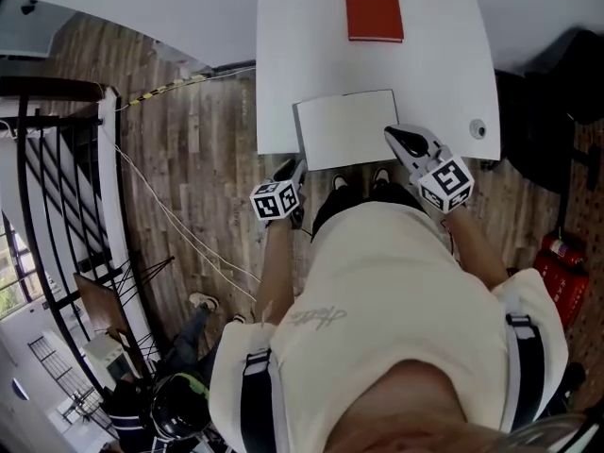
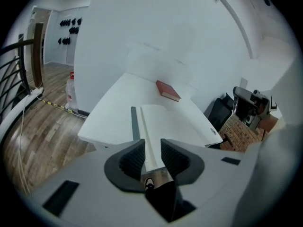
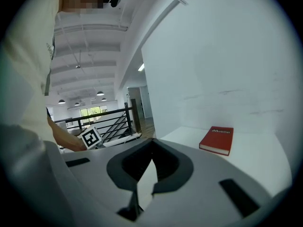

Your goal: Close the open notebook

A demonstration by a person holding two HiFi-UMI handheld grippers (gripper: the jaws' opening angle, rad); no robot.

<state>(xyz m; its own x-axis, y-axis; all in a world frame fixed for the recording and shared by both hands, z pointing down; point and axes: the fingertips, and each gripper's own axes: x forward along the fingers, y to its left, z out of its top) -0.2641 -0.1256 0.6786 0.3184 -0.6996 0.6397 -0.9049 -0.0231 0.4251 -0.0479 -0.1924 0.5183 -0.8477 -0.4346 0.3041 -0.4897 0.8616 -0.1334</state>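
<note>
Left gripper (image 2: 152,145): clamps open notebook (image 2: 168,122) (near-left corner)
Right gripper (image 3: 150,160): clamps its right page (image 3: 143,186)
Red book (image 1: 374,8): table's (image 1: 283,64) far edge

The desk (image 1: 453,64) is smooth, matt white. The open notebook (image 1: 347,128) shows plain matt paper with a grey cover edge. The red book (image 1: 373,9) has a smooth, faintly shiny hard cover. The left gripper (image 2: 151,148) and right gripper (image 3: 149,167) are matt grey plastic, their jaws dark and ribbed. The floor (image 1: 198,187) is grainy wood plank. The shirt (image 1: 396,300) is soft cream cloth.
</note>
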